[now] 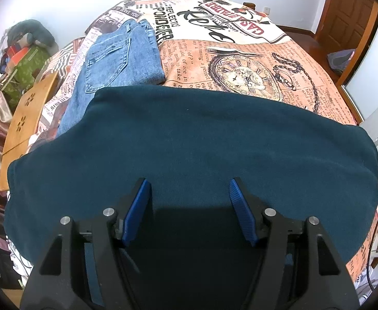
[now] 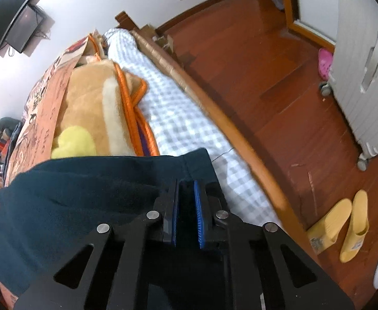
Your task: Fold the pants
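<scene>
Bed [image 1: 240,59] w/ newspaper-print cover fills the room's middle; wood floor [image 2: 240,51], white suitcase [image 2: 364,59], yellow slippers [image 2: 344,227] beside it. Dark teal pants [image 1: 189,142] lie spread across the near bed edge, folded jeans [image 1: 116,59] just behind on the left. Step, by my read: gripping edges for a fold. Right gripper [image 2: 187,183] is clamped on the pants' hem corner, cloth pinched btwn the blue pads. Left gripper [image 1: 187,188] hovers over the pants w/ jaws apart, nothing held. Next prob needs the left to close on fabric, then both lift together & carry the edge over evenly.
</scene>
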A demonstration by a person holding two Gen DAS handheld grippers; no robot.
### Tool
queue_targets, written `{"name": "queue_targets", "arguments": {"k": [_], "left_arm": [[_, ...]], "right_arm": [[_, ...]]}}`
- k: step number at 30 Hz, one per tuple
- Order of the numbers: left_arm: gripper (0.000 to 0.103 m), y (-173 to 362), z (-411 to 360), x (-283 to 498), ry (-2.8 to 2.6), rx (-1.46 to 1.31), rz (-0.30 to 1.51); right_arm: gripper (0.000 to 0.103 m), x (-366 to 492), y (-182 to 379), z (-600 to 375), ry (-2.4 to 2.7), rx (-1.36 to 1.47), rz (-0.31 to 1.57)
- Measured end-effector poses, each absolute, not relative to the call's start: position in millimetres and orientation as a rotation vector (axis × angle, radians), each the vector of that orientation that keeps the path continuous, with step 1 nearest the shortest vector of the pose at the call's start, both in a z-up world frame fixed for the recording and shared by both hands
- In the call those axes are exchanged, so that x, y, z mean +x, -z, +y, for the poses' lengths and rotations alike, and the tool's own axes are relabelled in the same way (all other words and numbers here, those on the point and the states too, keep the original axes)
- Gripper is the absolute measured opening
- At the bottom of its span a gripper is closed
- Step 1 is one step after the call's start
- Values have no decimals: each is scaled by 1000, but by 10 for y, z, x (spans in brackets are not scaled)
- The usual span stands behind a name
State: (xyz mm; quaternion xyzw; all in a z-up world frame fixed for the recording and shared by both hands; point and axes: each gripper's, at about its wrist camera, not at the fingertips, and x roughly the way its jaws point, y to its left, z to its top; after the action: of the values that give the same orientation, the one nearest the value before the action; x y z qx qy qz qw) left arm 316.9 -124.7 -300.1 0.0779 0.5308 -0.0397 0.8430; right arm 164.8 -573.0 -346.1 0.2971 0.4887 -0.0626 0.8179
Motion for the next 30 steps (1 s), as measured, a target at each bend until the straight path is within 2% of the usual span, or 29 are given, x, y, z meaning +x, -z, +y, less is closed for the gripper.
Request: {"name": "queue_targets", "arguments": {"k": [6, 13, 18, 23, 24, 26, 28, 30], "left_arm": [[64, 2996, -1258, 3164, 82, 170, 1120], [64, 2988, -1242, 3168, 79, 160, 1122], [64, 2974, -1236, 3179, 73, 157, 1120], [64, 2862, -1178, 3129, 63, 149, 1098], [64, 2810, -1155, 3112, 64, 142, 1089], [64, 2726, -1150, 3087, 71, 143, 1075], [64, 2620, -1191, 3053, 83, 165, 1050], [64, 2501, -1263, 3014, 114, 181, 1022]], "right_arm": [[10, 1648, 3210, -5755, 153, 575, 967], [8, 1705, 3192, -5841, 191, 571, 927], [8, 1832, 3283, -5788, 240, 494, 963], [9, 1860, 3388, -5848, 275, 534, 1042], [13, 1842, 3343, -5859, 270, 544, 1048], [30, 1783, 3179, -5848, 261, 534, 1051], [38, 1689, 2986, -5805, 239, 516, 1027], [39, 1543, 2760, -5740, 202, 525, 988]]}}
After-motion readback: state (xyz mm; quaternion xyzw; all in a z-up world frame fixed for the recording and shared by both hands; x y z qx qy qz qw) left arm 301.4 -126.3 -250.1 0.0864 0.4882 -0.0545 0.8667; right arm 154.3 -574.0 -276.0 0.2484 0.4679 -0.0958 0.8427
